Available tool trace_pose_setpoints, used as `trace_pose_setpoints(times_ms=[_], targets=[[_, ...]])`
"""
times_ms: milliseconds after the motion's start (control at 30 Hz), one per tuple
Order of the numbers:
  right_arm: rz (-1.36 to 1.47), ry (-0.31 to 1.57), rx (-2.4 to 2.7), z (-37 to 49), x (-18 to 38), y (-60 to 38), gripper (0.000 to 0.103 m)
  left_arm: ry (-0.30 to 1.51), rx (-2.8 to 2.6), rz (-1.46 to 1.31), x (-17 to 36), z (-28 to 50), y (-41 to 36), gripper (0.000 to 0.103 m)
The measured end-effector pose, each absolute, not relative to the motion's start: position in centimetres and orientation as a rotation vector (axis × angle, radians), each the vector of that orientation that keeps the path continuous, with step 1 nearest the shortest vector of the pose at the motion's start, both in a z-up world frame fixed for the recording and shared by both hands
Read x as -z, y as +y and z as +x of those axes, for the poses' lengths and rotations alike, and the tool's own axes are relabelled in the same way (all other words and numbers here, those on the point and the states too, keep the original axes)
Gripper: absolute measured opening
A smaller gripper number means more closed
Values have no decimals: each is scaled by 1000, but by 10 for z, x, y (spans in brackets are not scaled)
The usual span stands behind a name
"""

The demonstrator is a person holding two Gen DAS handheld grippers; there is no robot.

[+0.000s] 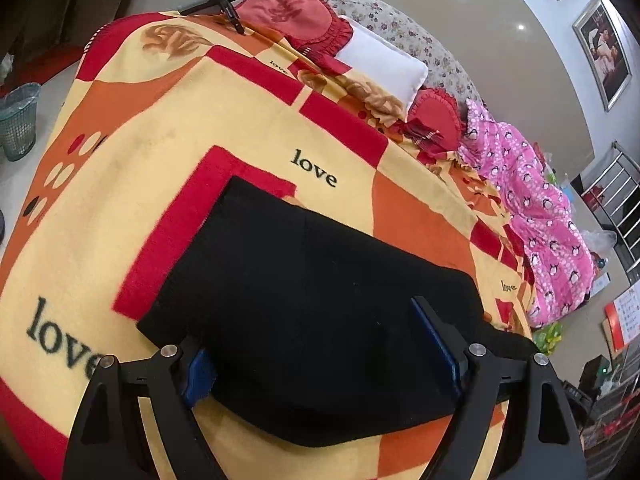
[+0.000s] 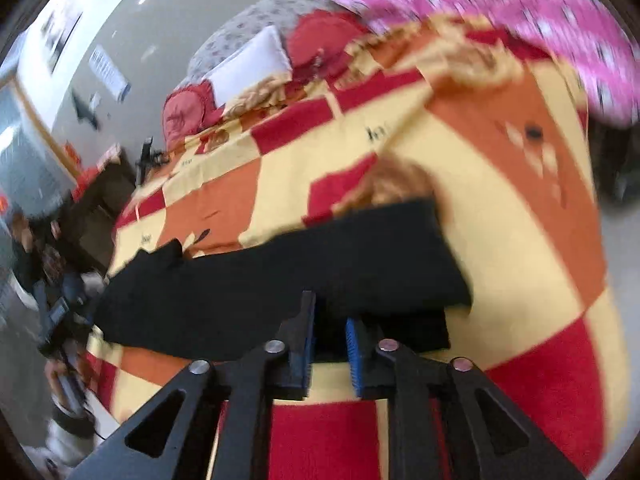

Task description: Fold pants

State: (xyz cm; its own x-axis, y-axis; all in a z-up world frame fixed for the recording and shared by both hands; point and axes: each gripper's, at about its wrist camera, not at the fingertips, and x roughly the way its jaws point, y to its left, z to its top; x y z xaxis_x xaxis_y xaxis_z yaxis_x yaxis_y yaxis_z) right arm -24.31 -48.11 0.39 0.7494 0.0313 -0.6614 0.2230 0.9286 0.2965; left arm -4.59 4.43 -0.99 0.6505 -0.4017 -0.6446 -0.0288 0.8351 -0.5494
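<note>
On bed [image 1: 168, 128], left gripper [image 1: 320, 356] wide, right gripper [image 2: 330, 336] narrow, empty; pants [image 1: 304, 304] fold may slip if snagged.

Around the black pants [image 1: 304, 304] the blanket [image 1: 160, 132] on the bed lies flat and bare, open on the left and beyond toward the head. There the red cushions [image 1: 296, 12] and white pillow [image 1: 380, 64] block the way, a black tripod [image 1: 224, 2] lies nearby, and a heaped pink quilt [image 1: 536, 208] crowds the right edge.
</note>
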Motion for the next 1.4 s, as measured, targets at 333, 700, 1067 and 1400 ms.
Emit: trace_pose_setpoints(times_ms=[333, 700, 1067, 1400], targets=[[339, 639, 105, -214, -21, -482, 5, 846, 223, -529, 6, -30, 47, 13], [247, 802, 204, -229, 11, -482, 12, 888, 176, -430, 18, -48, 47, 16], [113, 676, 110, -212, -53, -415, 57, 742, 12, -380, -41, -81, 67, 49], [97, 864, -238, -50, 14, -300, 46, 779, 59, -234, -18, -66, 20, 55]])
